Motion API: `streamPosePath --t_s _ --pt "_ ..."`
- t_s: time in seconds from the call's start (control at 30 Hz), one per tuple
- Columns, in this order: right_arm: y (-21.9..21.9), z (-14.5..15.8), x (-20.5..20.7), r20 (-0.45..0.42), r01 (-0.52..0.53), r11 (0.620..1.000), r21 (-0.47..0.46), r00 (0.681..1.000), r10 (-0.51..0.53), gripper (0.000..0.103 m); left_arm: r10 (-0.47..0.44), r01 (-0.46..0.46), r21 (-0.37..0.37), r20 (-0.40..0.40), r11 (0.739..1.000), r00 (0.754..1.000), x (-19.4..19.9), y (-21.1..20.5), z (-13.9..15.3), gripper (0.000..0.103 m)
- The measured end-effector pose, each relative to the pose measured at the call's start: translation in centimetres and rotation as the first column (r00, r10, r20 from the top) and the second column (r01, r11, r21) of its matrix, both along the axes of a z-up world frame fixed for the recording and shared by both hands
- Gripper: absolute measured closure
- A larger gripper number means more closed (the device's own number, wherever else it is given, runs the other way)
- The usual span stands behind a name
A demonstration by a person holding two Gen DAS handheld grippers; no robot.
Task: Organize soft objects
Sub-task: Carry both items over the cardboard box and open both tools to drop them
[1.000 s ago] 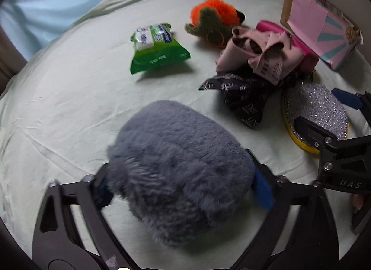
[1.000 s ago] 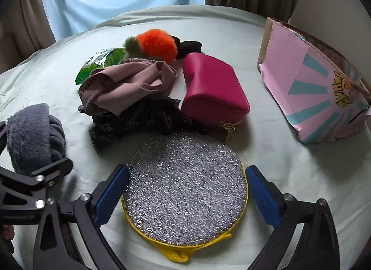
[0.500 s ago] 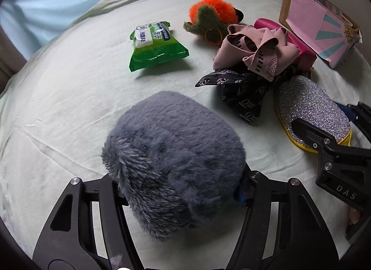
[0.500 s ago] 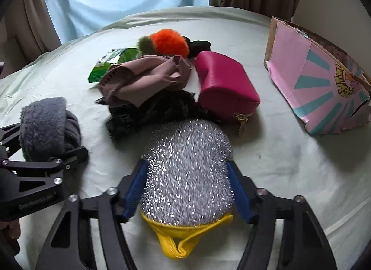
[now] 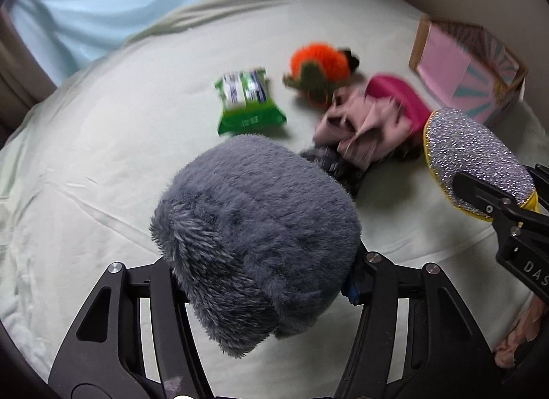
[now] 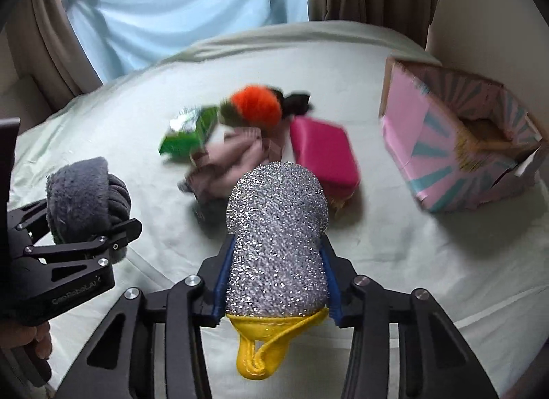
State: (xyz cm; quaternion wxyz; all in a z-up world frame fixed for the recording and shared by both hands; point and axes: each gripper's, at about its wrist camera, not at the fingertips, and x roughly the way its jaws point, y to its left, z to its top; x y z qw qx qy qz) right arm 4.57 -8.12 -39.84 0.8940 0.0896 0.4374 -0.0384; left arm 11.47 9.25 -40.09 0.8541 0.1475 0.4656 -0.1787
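My left gripper (image 5: 260,282) is shut on a fluffy grey plush (image 5: 254,227) and holds it above the bed; it also shows in the right wrist view (image 6: 82,193). My right gripper (image 6: 274,282) is shut on a silver glitter pad with a yellow rim (image 6: 278,244), lifted off the sheet; it shows at the right of the left wrist view (image 5: 477,162). On the bed lie a green wipes pack (image 5: 247,104), an orange and green pom-pom toy (image 6: 254,107), a pink cloth (image 6: 226,165) over a dark cloth, and a magenta pouch (image 6: 326,152).
An open pink and teal cardboard box (image 6: 459,148) stands at the right on the pale green bed sheet (image 5: 85,159). A light blue curtain (image 6: 192,11) and brown drapes hang behind the bed. A wall is close at the far right.
Both grippers closed on their objects and lifted them off the sheet. The glitter pad is now squeezed narrow between the right fingers and raised; the grey plush is raised too.
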Motion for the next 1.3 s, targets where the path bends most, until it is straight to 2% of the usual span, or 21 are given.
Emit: streamPosePath --t_s 0.2,0.37,0.57,0.7,0.8,0.97,1.1,1.3 --pt "-2.9 8.1 -0.2 0.058 0.024 0.999 0.026 0.998 -0.025 0.062 0.037 -0.037 -0.022 0.033 0.999 0.999 -0.5 -1.8 7.7 0.048" --pt "-6.1 15.4 0.4 0.115 0.027 0.999 0.028 0.993 -0.031 0.062 0.051 -0.047 -0.049 0.077 0.998 0.996 -0.4 -5.5 15.2 0.048" --pt "-11.0 21.2 1.1 0.149 0.037 0.999 0.014 0.988 -0.039 0.062 0.067 -0.055 -0.106 0.110 0.993 0.992 0.4 -11.9 20.6 0.048" --pt "-15.7 22.8 1.7 0.136 0.055 0.998 0.013 0.989 -0.056 0.062 0.062 -0.047 -0.136 0.113 0.990 0.992 1.5 -17.3 22.3 0.048" --pt "-19.4 23.1 2.1 0.113 0.070 0.997 0.013 0.991 -0.071 0.062 0.055 -0.039 -0.145 0.108 0.989 0.993 2.3 -21.5 22.5 0.048" --pt "-25.7 22.3 3.9 0.051 0.085 0.996 -0.006 0.995 -0.085 0.062 0.048 -0.039 -0.155 0.051 0.987 0.998 3.8 -28.0 20.7 0.048" --pt "-30.5 19.8 5.9 -0.032 0.099 0.995 -0.006 0.995 -0.099 0.062 0.021 -0.024 -0.135 -0.025 0.991 0.999 5.1 -33.4 17.4 0.048" --pt "-35.5 14.1 9.0 -0.202 0.113 0.993 0.033 0.974 -0.104 0.062 0.010 -0.024 -0.083 -0.159 0.996 0.987 7.9 -38.6 11.3 0.048"
